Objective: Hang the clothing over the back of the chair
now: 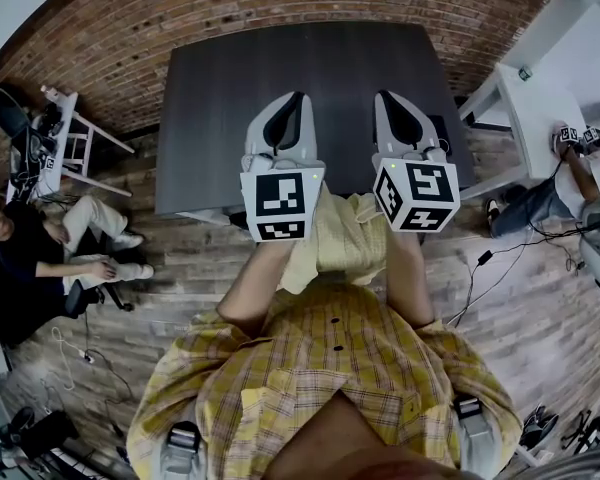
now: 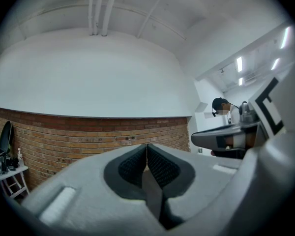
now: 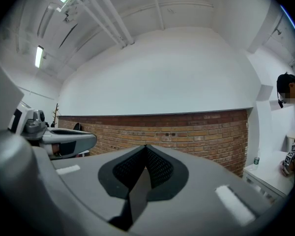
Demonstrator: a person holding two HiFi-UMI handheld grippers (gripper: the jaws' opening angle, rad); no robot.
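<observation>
Both grippers are clenched on nothing: left gripper [image 1: 298, 100] and right gripper [image 1: 383, 99], ribbed black pads [image 2: 131, 166] pressed together, hover over the dark matte table [image 1: 215, 98]. Soft, crumpled pale-yellow clothing [image 1: 345, 240] sits behind them, between the person's forearms, just off the table's near edge.

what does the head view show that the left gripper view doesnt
Only the head view shows the dark table, the wooden floor, the pale yellow cloth between the person's forearms, and a seated person off to the left.

Only the left gripper view shows the left gripper up close, its jaws closed together with nothing between them, and the ceiling pipes.

Both views show the brick wall and the right gripper.
</observation>
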